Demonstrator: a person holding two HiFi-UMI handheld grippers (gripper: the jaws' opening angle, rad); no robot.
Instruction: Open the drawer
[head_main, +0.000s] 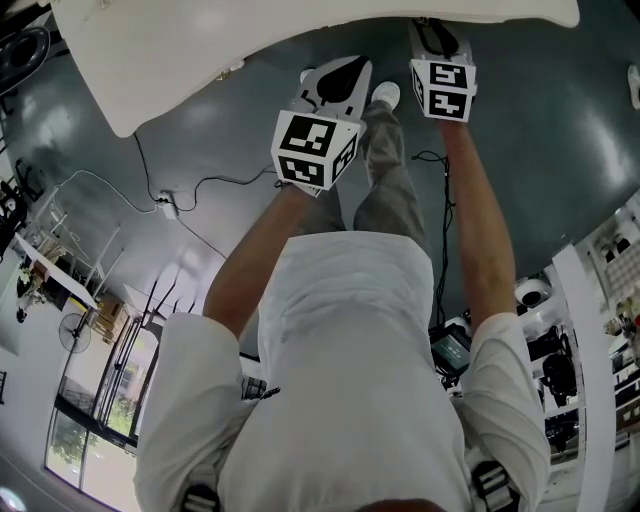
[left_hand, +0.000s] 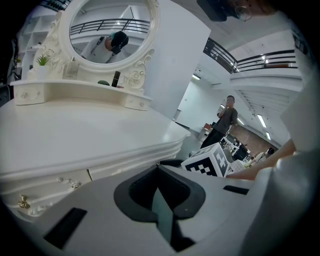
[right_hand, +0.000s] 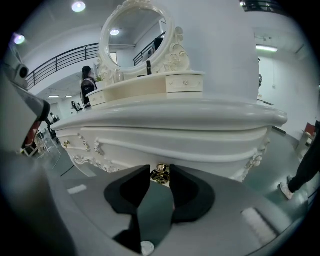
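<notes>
A white carved dressing table (right_hand: 200, 117) fills the right gripper view, its drawer front (right_hand: 190, 150) running under the top. A small gold knob (right_hand: 160, 174) on that drawer sits between the black pads of my right gripper (right_hand: 160, 173), and both pads press on it. In the head view the right gripper (head_main: 437, 35) reaches under the table's edge (head_main: 200, 60). My left gripper (left_hand: 158, 167) hangs beside it, a little off the table front, jaws shut with nothing between them. In the head view the left gripper (head_main: 338, 78) sits left of the right one.
An oval mirror (left_hand: 112, 30) and a small shelf with bottles stand on the table top. Another gold knob (left_hand: 23, 202) shows at the table's far left. A person (left_hand: 225, 122) stands in the room behind. A cable (head_main: 200, 185) lies on the grey floor.
</notes>
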